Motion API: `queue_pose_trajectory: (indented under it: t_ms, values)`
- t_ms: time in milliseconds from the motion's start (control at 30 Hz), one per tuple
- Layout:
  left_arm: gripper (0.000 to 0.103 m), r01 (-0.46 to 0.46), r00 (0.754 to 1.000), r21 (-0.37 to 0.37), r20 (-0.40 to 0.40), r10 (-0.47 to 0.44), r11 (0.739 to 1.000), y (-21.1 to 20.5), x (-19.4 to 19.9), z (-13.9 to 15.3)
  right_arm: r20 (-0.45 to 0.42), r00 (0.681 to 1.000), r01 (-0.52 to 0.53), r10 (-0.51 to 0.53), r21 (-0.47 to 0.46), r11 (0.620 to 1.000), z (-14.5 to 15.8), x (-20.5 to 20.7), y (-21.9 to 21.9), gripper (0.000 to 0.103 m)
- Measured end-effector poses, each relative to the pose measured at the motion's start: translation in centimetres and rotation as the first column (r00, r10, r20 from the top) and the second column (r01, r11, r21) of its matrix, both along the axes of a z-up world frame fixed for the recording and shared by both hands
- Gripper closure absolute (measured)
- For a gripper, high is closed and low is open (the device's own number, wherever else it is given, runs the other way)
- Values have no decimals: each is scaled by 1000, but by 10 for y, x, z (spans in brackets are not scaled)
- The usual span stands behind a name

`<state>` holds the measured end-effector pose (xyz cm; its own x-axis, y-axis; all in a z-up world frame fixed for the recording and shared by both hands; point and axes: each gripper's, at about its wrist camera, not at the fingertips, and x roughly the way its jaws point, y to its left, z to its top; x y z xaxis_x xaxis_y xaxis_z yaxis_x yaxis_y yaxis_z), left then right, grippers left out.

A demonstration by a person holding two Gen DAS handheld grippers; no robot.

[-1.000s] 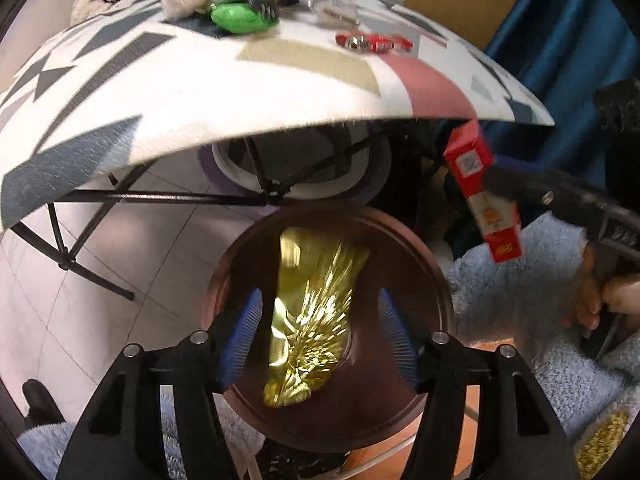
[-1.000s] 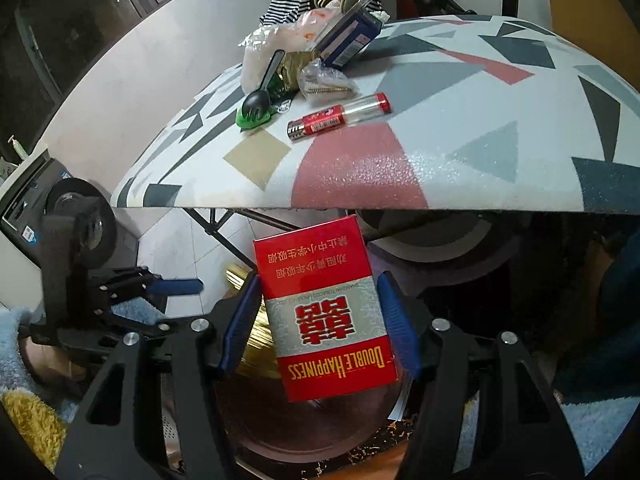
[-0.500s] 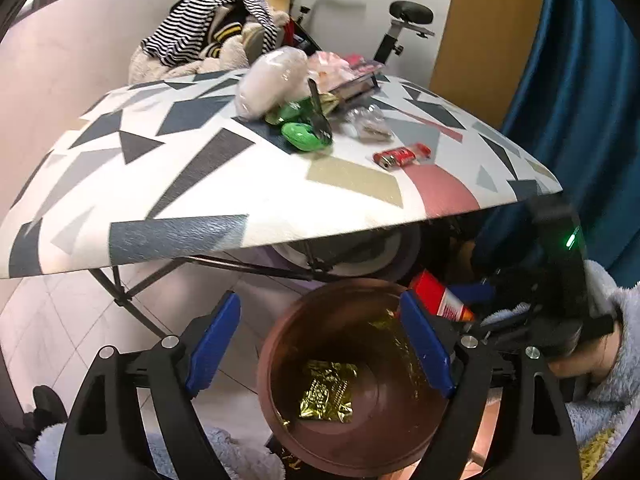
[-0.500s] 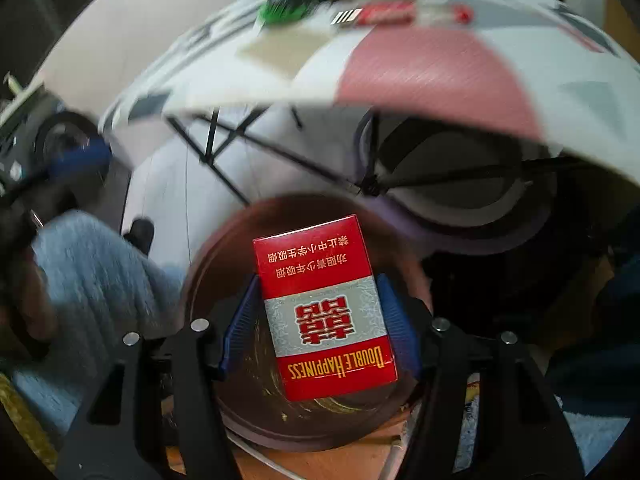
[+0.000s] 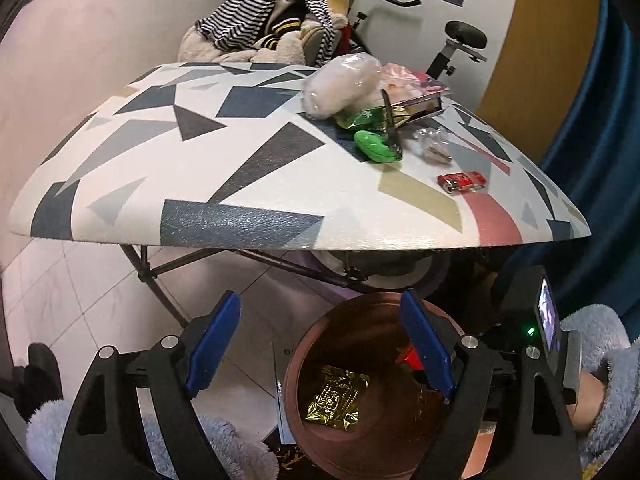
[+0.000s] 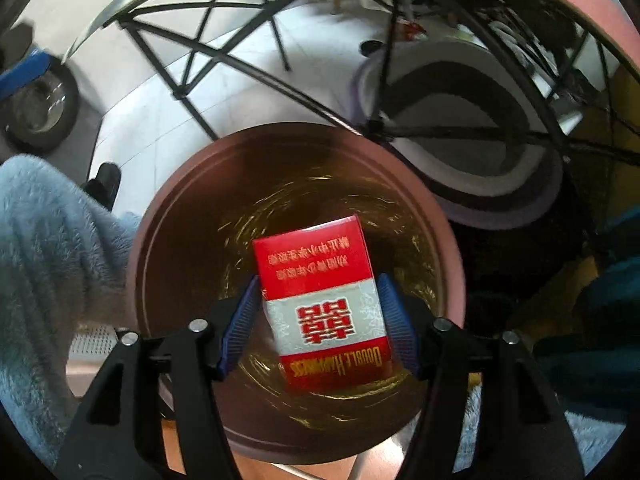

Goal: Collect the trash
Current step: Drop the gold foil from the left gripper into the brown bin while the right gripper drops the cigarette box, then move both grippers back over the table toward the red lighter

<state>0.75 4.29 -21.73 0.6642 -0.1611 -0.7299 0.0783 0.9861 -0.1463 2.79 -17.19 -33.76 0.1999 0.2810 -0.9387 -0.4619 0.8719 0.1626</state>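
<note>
My right gripper [image 6: 318,312] is shut on a red and silver cigarette pack [image 6: 322,302] and holds it over the mouth of the brown round bin [image 6: 168,216]. In the left wrist view the bin [image 5: 316,336] stands on the floor below the table edge, with a gold foil wrapper [image 5: 336,398] at its bottom and a bit of the red pack [image 5: 410,358] at its right rim. My left gripper [image 5: 320,344] is open and empty, above and left of the bin. More trash lies on the patterned table [image 5: 200,160]: a red lighter [image 5: 462,182], a green wrapper [image 5: 374,146], clear bags [image 5: 344,82].
The folding table's black legs [image 5: 152,276] stand left of the bin. A round grey and purple object [image 6: 472,136] sits on the tiled floor under the table. A pile of striped clothes [image 5: 264,28] lies behind the table. A blue curtain [image 5: 600,160] hangs at right.
My right gripper has carried the cigarette pack down from table height to over the bin's mouth. My left gripper has risen and pulled back left from the bin, its jaws opening wider.
</note>
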Motion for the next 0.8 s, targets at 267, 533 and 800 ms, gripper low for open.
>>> queue_pose_trajectory:
  t_ms: [267,533,800]
  values:
    - [22,-1,1000,12,5,1,1000,-4,2,0,61,997,48,-48,-3,999,15,4,-9,6]
    - [22,2,1000,33,8,-2,999,-8,2,2,190,976,100,-110,61,993,52,2,-26,6]
    - [19,16,997,42,75,-20,999,-14,1,24,308,932,173,-193,90,981,95,1,-46,6]
